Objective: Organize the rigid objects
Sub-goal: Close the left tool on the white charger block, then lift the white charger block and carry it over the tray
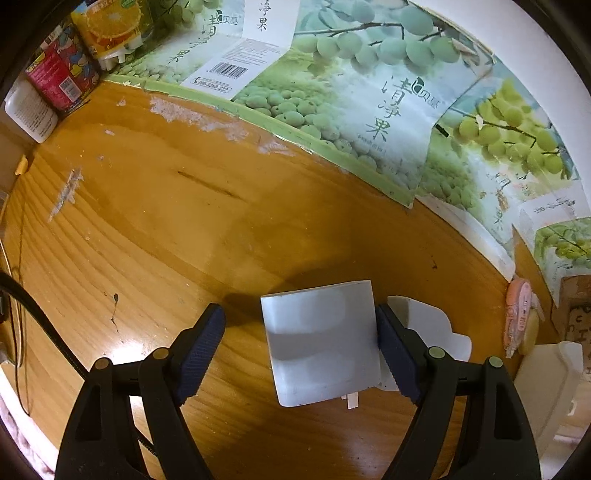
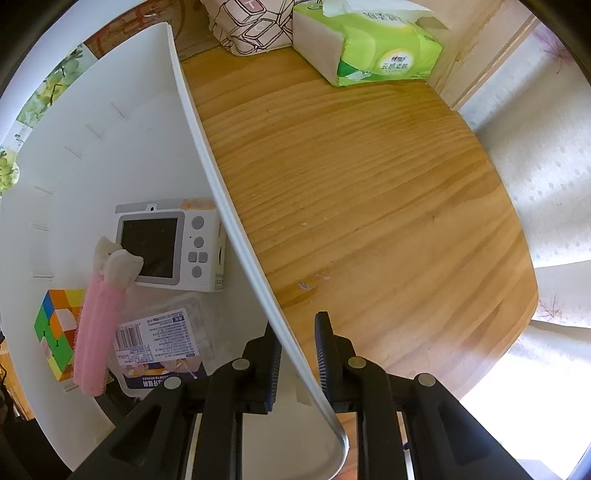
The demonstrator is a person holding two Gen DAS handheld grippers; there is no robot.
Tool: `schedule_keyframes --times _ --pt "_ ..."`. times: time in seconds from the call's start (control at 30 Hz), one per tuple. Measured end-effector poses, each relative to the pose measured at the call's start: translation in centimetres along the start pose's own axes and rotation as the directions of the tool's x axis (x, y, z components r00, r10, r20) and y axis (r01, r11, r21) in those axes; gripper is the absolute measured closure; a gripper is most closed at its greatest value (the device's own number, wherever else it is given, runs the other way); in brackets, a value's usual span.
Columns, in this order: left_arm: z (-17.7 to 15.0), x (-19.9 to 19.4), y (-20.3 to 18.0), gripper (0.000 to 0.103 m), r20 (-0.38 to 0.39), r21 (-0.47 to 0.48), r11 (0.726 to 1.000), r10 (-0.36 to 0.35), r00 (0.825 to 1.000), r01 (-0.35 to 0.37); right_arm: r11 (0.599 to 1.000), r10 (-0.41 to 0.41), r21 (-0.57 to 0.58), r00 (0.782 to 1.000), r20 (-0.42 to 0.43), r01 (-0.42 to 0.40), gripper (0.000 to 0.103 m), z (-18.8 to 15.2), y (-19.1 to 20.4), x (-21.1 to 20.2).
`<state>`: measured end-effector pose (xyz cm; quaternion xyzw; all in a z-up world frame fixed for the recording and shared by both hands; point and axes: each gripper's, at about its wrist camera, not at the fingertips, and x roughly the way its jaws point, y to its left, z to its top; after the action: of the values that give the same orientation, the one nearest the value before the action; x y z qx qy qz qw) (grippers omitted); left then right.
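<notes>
A white boxy plug adapter lies on the wooden table between the fingers of my left gripper. The jaws stand wide open; the right pad rests against the adapter's side and the left pad is well clear. A second white plastic piece lies just behind the right finger. My right gripper points down and straddles the wall of a white bin, with a thin gap at the outer pad. The bin holds a white toy camera, a puzzle cube, a pink tooth-topped item and a clear labelled box.
A red can and an orange juice carton stand at the table's far left corner. Fruit-print paper lines the back. A pink item lies at the right. A green tissue pack and a patterned bag sit beyond the bin.
</notes>
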<state>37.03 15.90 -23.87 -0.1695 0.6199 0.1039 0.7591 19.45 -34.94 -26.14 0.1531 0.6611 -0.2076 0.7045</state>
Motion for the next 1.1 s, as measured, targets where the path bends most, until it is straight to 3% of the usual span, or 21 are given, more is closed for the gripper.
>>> schedule_keyframes --times 0.3,0.53,0.83,1.1 --pt "0.7 0.6 -1.6 0.022 -0.007 0.050 0.995 0.086 0.996 -0.085 1.000 -0.014 0.015 1.000 -0.001 0.014 0.084 0.1 0.1 0.0" --pt "0.4 -0.4 -3.4 0.043 -0.003 0.058 0.994 0.093 0.996 -0.093 0.999 -0.039 0.006 0.999 0.000 0.039 0.083 0.1 0.7 -0.3" --pt "-0.8 -0.9 -2.3 0.044 -0.032 0.064 0.995 0.085 0.996 -0.083 0.999 -0.042 0.006 0.999 0.008 0.041 0.083 -0.1 1.1 -0.6" --pt "-4.3 -1.4 -0.9 0.044 -0.062 0.081 0.994 0.073 0.995 -0.068 1.000 -0.016 0.014 1.000 0.017 0.016 0.083 -0.6 0.6 -0.6"
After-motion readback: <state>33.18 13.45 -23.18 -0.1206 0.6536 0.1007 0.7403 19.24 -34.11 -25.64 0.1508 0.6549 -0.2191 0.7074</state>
